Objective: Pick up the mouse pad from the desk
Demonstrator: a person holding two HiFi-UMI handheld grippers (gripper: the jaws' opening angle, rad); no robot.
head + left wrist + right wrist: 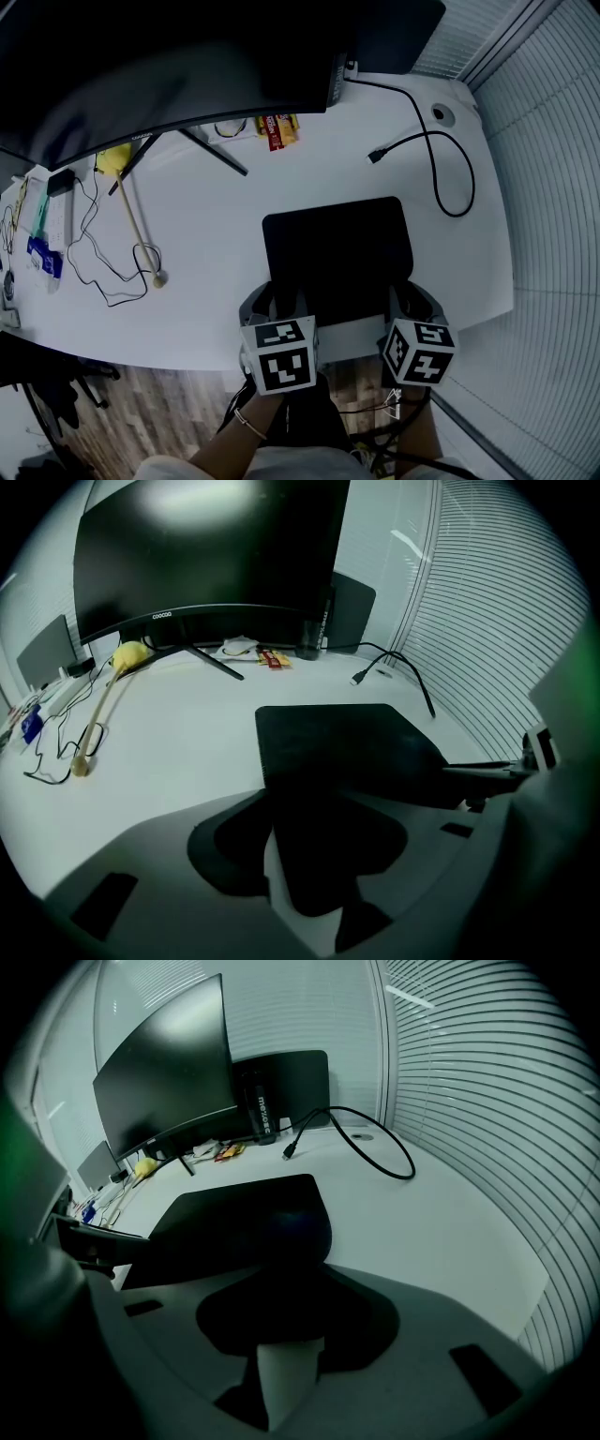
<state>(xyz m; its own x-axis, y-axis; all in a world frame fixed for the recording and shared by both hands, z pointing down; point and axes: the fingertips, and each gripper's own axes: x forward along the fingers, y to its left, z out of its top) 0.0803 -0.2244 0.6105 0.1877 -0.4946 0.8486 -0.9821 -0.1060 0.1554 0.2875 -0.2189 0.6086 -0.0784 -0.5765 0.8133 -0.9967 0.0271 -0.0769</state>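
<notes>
At the lower centre of the head view, one black mouse pad (337, 248) lies on the white surface (216, 281). Its near edge sits between the jaws of the left hand-held gripper (279, 302) and the right hand-held gripper (410, 302). Both look released, jaws partly apart and not yet pinching. The grasp is in hand; next, both probably need to clench and lift together. One monitor (169, 66) and one loose cable (450, 178) sit in the upper frame.

**Head view:** taken from above, looking steeply down on the counter (206, 272), with the left gripper (279, 298) and right gripper (412, 298) at the lower margin.

**Left and right gripper views:** set low and close to the counter, each facing along its own jaws toward the monitor (169, 66).

**Shared field:** all three views include the mouse pad (337, 248).
</notes>
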